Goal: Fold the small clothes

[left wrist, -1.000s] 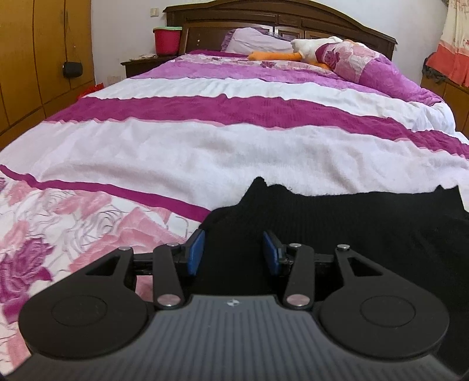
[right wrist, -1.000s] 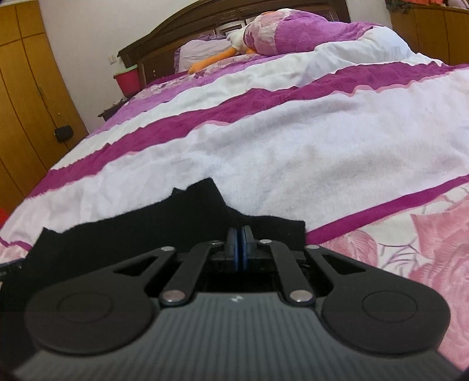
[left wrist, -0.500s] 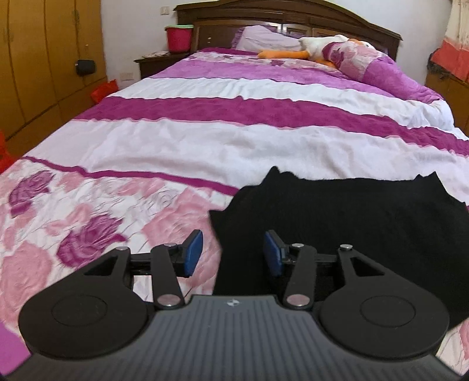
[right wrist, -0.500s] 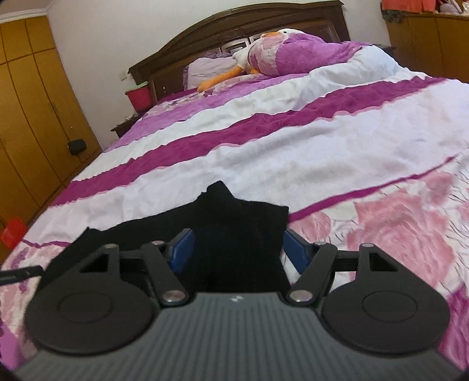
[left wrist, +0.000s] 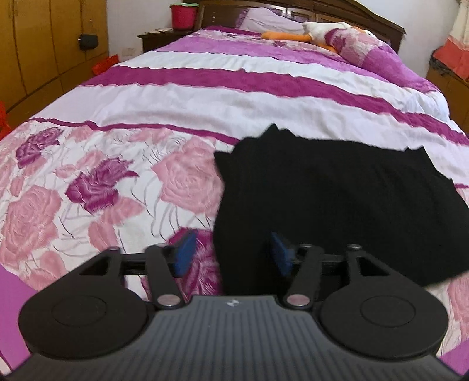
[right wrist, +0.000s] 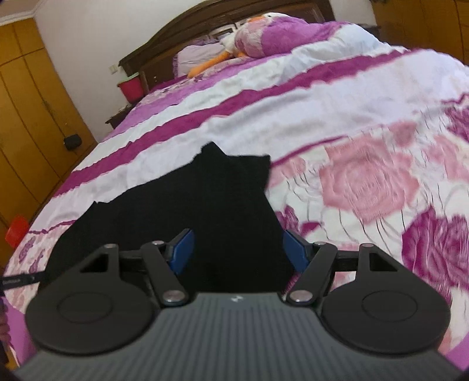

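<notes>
Where the rose-printed pink, white and magenta quilt [left wrist: 123, 181] covers the wide bed, a flat black knitted garment [left wrist: 337, 199] lies spread near the bed's near edge, its two pointed corners turned toward the dark wooden headboard [right wrist: 187, 49]. At the far end of the bed rest a pale lilac pillow [left wrist: 269, 19], a white plush duck with orange bill and legs [left wrist: 316, 29] and a rolled purple floral blanket [right wrist: 281, 35]. A red plastic bucket [left wrist: 183, 14] stands on the dark bedside table [left wrist: 158, 36] beside the bed's far left corner, in front of yellow-brown wooden wardrobe doors [left wrist: 44, 49]. Nothing lies between either claw and the cloth. The left gripper [left wrist: 231, 252] has just been opening; its blue pads stand well apart over the garment's left edge, pressing on nothing. The right gripper [right wrist: 239, 249] has likewise just sprung apart, its pads spread wide over the garment's right end, empty. Only a small pale emblem marks each gripper body; no writing is legible there.
</notes>
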Demonstrator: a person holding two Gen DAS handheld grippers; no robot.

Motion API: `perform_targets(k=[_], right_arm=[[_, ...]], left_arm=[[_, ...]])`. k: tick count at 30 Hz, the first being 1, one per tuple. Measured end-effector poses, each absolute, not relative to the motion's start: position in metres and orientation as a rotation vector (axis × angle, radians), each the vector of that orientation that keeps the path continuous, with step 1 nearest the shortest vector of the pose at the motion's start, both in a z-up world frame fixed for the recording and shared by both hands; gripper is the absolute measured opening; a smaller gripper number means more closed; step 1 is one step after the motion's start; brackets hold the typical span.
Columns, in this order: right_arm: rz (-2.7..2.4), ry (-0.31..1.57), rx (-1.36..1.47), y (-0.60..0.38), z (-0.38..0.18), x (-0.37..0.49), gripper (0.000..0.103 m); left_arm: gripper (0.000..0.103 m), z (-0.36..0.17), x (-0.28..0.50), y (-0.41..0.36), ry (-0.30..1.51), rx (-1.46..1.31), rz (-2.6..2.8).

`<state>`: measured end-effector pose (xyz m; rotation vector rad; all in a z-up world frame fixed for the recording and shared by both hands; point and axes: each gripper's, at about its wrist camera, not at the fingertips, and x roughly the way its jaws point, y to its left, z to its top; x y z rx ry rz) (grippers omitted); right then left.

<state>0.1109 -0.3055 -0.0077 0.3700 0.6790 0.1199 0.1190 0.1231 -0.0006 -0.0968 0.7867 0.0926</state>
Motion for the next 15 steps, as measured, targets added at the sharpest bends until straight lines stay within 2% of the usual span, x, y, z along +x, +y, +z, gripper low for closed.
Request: perform_targets(k=[8, 15], right_arm=[[0.092, 0.703, 0.48, -0.32, -0.037, 0.108, 0.069], [0.105, 0.678, 0.468, -0.317, -0.05, 0.108, 0.07]], left_arm=[[0.075, -0.021, 0.115, 0.117, 0.784, -0.061, 0.099], [0.076, -0.022, 0.117, 0.121, 0.792, -0.059, 0.081]])
